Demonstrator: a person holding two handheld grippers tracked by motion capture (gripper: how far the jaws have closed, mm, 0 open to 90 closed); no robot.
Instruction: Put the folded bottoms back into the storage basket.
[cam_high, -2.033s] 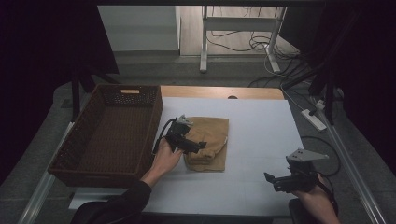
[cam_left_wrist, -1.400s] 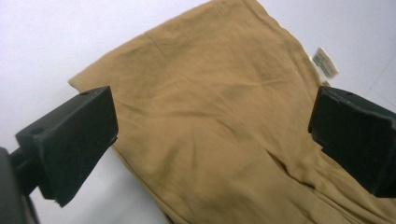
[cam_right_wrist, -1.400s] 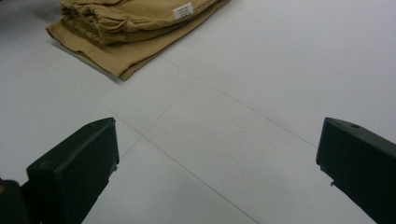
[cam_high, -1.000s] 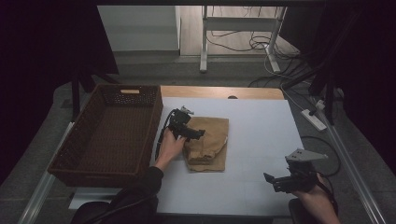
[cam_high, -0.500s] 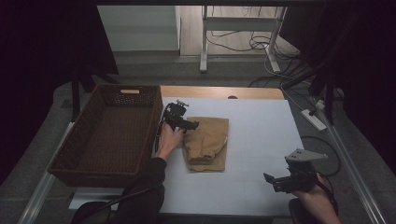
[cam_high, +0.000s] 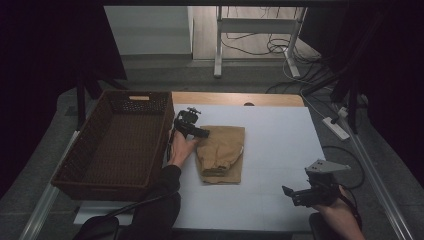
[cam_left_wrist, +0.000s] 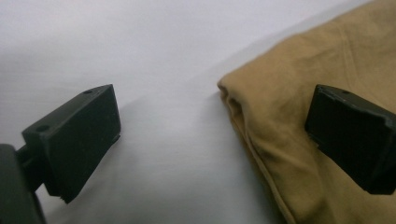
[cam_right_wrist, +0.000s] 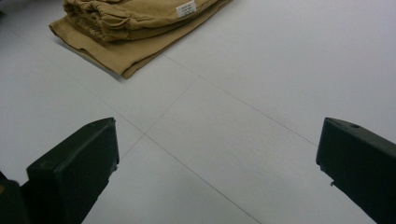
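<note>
A folded tan cotton garment (cam_high: 221, 153), shorts or trousers by the look of the gathered waistband, lies flat on the white table top (cam_high: 280, 135), a little left of the table's middle. Its small white label (cam_right_wrist: 186, 8) faces up on the top fold, as the right gripper view shows.

The left gripper (cam_high: 202, 133), black and held in the person's left hand (cam_high: 180, 148), sits at the garment's far-left corner, at about ten o'clock from the cloth's centre. In the left gripper view its jaws stand wide apart: one hangs over bare table, the other over the tan fabric, with the folded edge of the cloth (cam_left_wrist: 243, 116) lying between them. Nothing is pinched between them; I cannot tell whether the jaw over the cloth touches it.

The right gripper (cam_high: 290, 194), with the grey three-cornered plate on top, hovers low near the table's front-right edge, at about four o'clock from the garment and well apart from it. Its jaws are also spread wide over bare table, pointing toward the garment.

A dark brown woven wicker basket (cam_high: 95, 150) stands just beside the left hand, at nine o'clock from the garment.
</note>
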